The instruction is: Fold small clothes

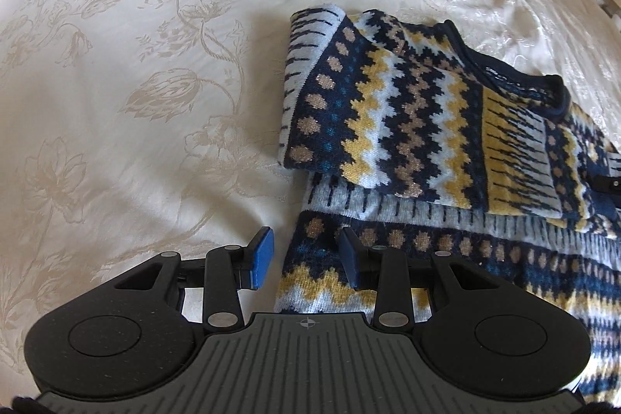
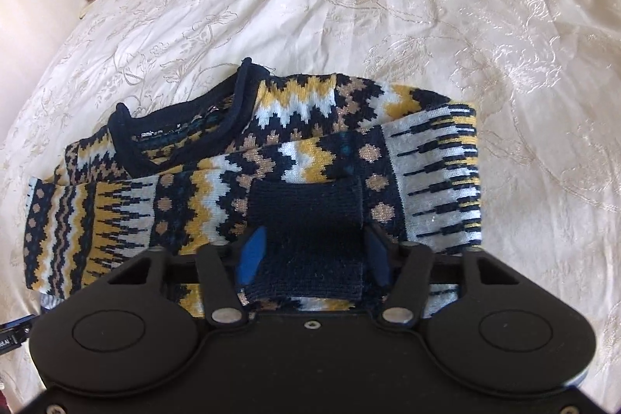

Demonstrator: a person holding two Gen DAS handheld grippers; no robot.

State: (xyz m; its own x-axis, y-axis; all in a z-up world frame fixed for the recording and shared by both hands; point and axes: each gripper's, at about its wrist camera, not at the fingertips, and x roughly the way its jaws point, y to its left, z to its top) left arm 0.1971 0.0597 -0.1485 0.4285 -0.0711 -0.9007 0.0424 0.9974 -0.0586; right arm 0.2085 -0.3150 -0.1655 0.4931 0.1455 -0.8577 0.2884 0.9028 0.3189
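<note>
Two grippers, both low over my navy, yellow and white zigzag-knit sweater (image 1: 419, 119), which lies partly folded on the cream floral bedspread (image 1: 136, 84). My left gripper (image 1: 306, 255) is part spread, astride the sweater's near left edge, pinching nothing yet. My right gripper (image 2: 314, 251) has the plain navy ribbed cuff (image 2: 306, 220) between its pads (image 2: 252, 251), but I can't tell if they're actually biting. I reckon you want a firm pinch on both before lifting, then carry the near part evenly toward the far navy neckline (image 2: 174, 119).
</note>
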